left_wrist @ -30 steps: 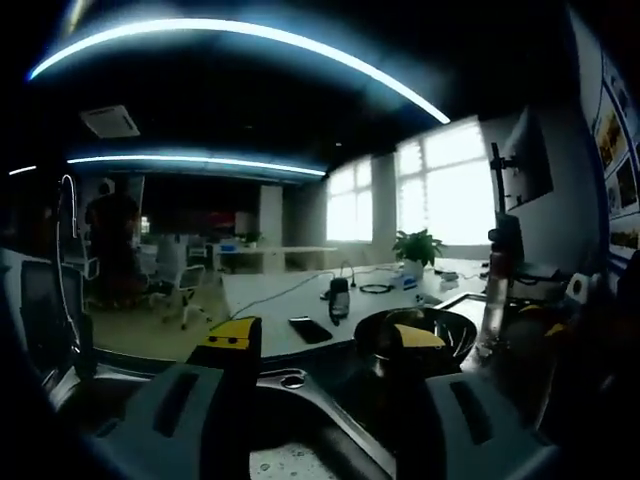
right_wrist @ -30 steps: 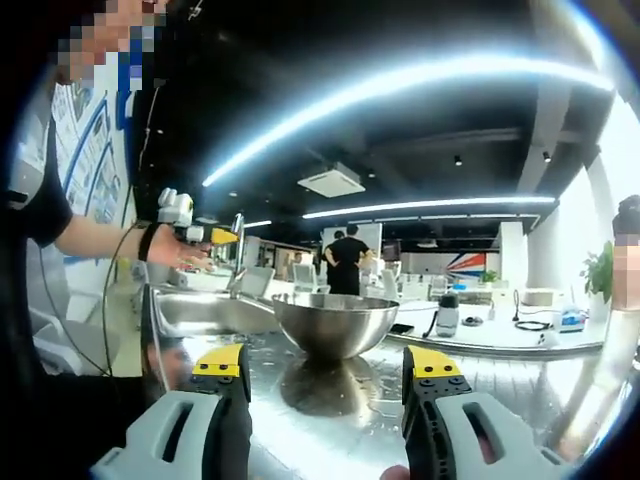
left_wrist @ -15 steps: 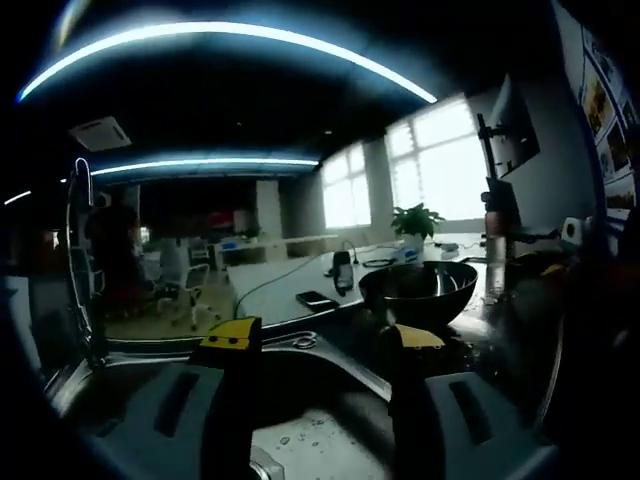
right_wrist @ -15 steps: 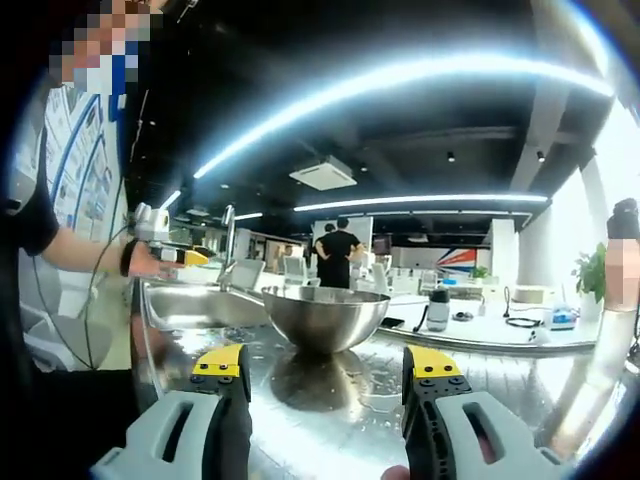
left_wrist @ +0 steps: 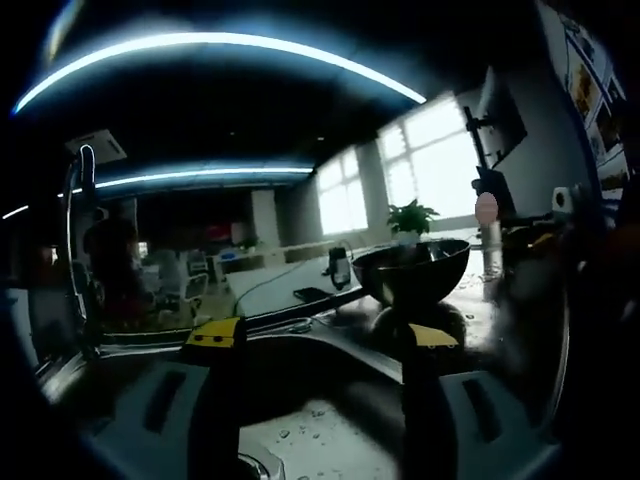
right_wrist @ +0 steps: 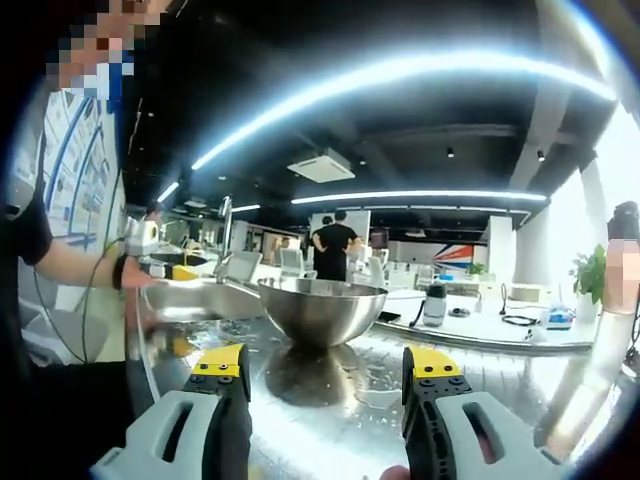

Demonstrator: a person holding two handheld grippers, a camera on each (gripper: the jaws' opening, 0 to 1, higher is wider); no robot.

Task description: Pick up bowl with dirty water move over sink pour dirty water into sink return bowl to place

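Wet steel counter (right_wrist: 330, 410) | bowl (right_wrist: 322, 312) upright | sink (left_wrist: 320, 440), apparently empty | both claws open

The bowl (right_wrist: 322, 311) is shining silver on the wet grey steel counter (right_wrist: 380, 400). Both grippers are showing grey jaws with yellow tips.

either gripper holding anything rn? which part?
Nothing held. Left gripper and right gripper both open and empty; the bowl sits on the wet counter, untouched.

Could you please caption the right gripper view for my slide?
Open right gripper faces a steel bowl standing on the wet counter beside the sink.
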